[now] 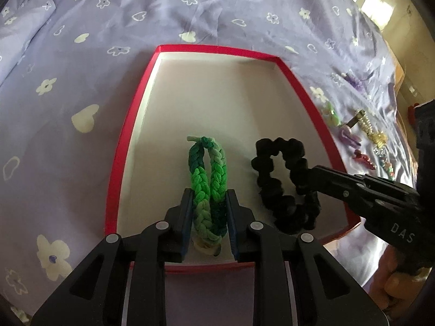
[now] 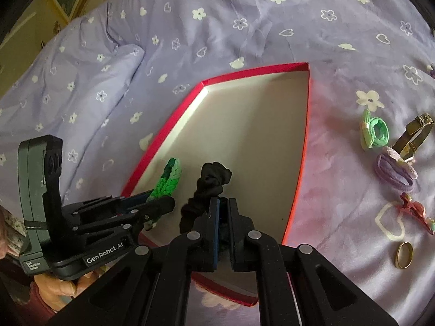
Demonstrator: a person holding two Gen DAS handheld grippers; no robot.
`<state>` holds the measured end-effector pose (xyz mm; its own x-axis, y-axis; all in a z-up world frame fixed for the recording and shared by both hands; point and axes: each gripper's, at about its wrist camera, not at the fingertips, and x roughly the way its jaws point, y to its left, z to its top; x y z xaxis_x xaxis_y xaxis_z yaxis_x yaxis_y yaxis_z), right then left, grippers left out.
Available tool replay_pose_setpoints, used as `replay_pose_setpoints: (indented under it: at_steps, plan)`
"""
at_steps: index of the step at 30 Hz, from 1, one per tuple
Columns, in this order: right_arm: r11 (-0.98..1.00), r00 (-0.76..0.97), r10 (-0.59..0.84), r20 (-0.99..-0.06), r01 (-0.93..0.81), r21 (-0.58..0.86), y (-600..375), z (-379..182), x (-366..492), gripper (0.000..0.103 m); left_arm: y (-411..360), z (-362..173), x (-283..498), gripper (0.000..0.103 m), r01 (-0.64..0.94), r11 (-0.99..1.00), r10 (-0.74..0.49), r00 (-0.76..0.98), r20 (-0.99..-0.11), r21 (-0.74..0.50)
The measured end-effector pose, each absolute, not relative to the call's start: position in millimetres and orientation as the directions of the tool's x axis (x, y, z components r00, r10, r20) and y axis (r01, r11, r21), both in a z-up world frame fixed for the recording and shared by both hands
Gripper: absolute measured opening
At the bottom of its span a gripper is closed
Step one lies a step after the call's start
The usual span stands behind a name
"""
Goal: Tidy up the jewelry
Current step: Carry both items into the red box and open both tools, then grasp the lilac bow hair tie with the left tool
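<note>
left hand-held gripper [image 1: 208, 203] clamps green braided band [image 1: 206, 174], over red tray [image 1: 119, 163] at 6 o'clock | right hand-held gripper [image 2: 223, 212] clamps black scrunchie [image 2: 209, 187], tray's 4 o'clock | loose jewelry [image 2: 391, 168] on bed [image 2: 244, 21], 3 o'clock of tray

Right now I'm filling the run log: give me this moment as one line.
left gripper: shut on green braided band | right gripper: shut on black scrunchie | both over red tray

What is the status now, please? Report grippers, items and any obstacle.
Left gripper shut on green braided band, over red box. Right gripper shut on black scrunchie, same box. More accessories on bedsheet; no obstacle.
</note>
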<state>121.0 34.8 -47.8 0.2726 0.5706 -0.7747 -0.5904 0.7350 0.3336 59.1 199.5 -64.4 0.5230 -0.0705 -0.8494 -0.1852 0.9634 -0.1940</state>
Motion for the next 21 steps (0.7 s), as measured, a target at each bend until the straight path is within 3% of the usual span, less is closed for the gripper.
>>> replay_pose_setpoints:
  at_steps: [6,10,21]
  plan:
    - [0.732,0.268,0.566,-0.779,-0.598,0.326,36,-49,119,0.014,201,-65,57,0.035,-0.196,0.963,-0.058,0.522,-0.851,-0.186]
    - [0.728,0.277,0.582,-0.765,-0.596,0.338,32,-43,117,0.039,202,-61,54,0.048,-0.205,0.962,-0.045,0.530,-0.846,-0.180]
    - [0.756,0.364,0.598,-0.714,-0.552,0.352,-13,-15,112,0.040,193,-36,48,0.049,-0.199,0.964,-0.030,0.573,-0.819,-0.174]
